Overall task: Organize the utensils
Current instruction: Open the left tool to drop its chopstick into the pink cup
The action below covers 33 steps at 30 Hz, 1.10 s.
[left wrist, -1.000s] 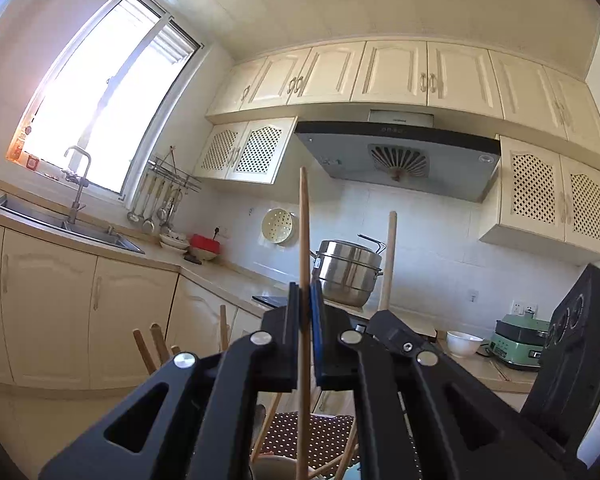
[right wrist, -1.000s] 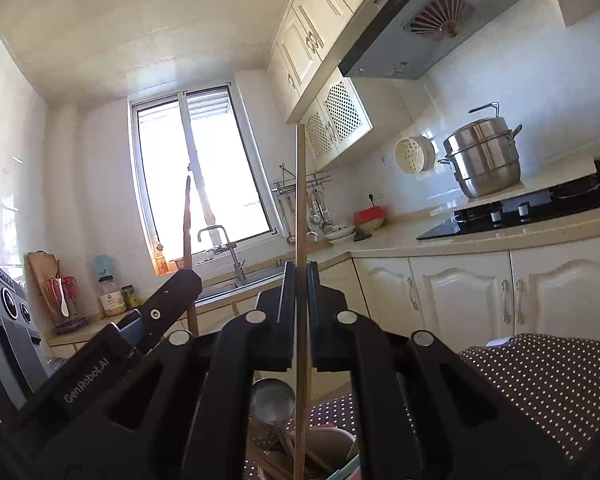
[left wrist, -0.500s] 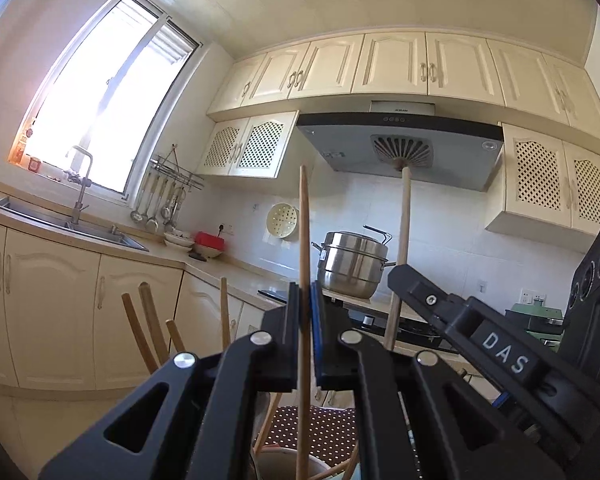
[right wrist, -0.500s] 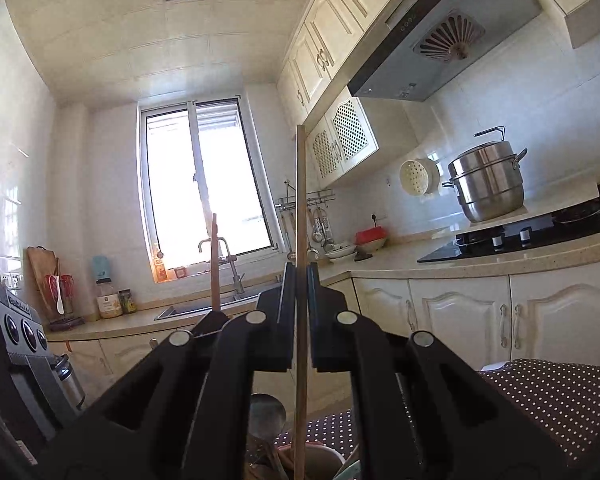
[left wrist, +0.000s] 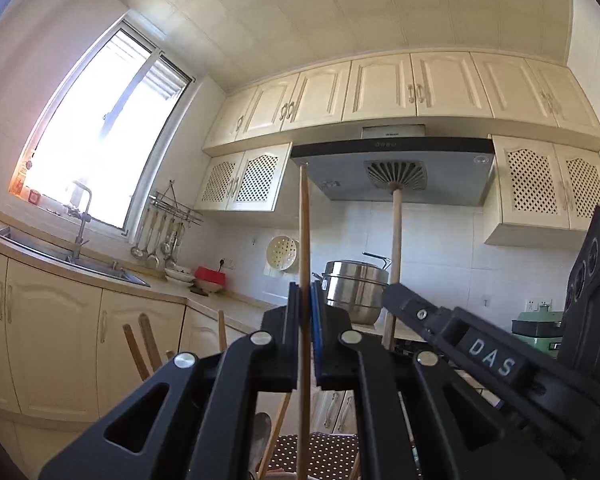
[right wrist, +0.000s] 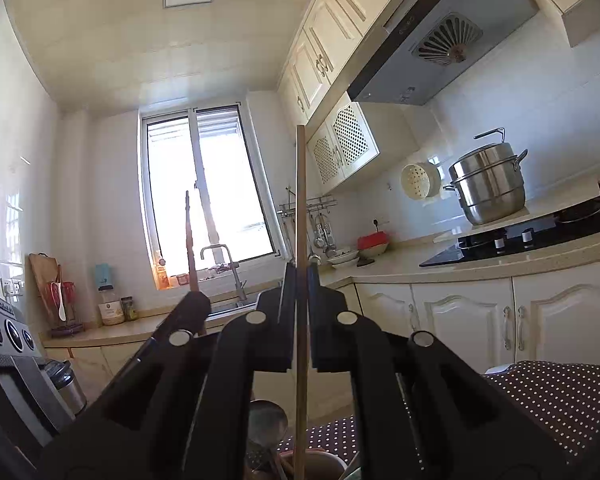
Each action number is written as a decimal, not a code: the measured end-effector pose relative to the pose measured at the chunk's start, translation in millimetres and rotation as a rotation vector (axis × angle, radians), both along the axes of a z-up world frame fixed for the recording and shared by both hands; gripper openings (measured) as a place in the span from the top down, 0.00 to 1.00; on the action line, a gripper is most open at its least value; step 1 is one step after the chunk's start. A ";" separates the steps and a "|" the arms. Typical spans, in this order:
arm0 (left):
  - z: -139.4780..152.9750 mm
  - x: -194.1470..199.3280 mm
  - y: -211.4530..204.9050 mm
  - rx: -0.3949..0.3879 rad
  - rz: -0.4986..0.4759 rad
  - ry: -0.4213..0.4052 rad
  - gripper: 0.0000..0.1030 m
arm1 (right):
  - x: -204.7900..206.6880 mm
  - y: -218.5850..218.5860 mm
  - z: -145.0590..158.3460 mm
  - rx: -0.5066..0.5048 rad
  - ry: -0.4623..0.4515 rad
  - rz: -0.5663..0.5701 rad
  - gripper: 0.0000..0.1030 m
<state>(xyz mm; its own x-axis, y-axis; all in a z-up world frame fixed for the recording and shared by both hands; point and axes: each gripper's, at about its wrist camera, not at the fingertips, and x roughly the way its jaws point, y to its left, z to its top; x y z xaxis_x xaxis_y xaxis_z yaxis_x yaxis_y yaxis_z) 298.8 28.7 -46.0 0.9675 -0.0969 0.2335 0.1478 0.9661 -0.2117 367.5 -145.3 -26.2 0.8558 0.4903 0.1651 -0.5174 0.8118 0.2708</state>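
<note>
My left gripper (left wrist: 305, 300) is shut on a thin wooden stick (left wrist: 304, 232), held upright. My right gripper (right wrist: 301, 280) is shut on another thin wooden stick (right wrist: 300, 192), also upright. Each gripper shows in the other's view: the right one (left wrist: 396, 300) with its stick (left wrist: 396, 240), the left one (right wrist: 194, 304) with its stick (right wrist: 190, 240). Below both, a round utensil holder (right wrist: 324, 460) holds a metal ladle (right wrist: 266, 420). Several wooden handles (left wrist: 140, 348) stand beside it in the left wrist view.
A dark dotted cloth (right wrist: 560, 392) covers the surface under the holder. Behind are a counter with a sink (left wrist: 60, 256), a steel pot (right wrist: 488, 184) beside a black hob (right wrist: 540, 232), a range hood (left wrist: 392, 172) and wall cupboards.
Both grippers have risen and tilted up with their sticks still held. In the left wrist view the right gripper and its stick have come closer.
</note>
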 end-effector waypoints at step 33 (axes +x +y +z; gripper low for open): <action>13.2 -11.4 28.6 -0.036 -0.030 0.289 0.42 | -15.9 2.6 -2.8 -0.056 -0.004 -0.057 0.94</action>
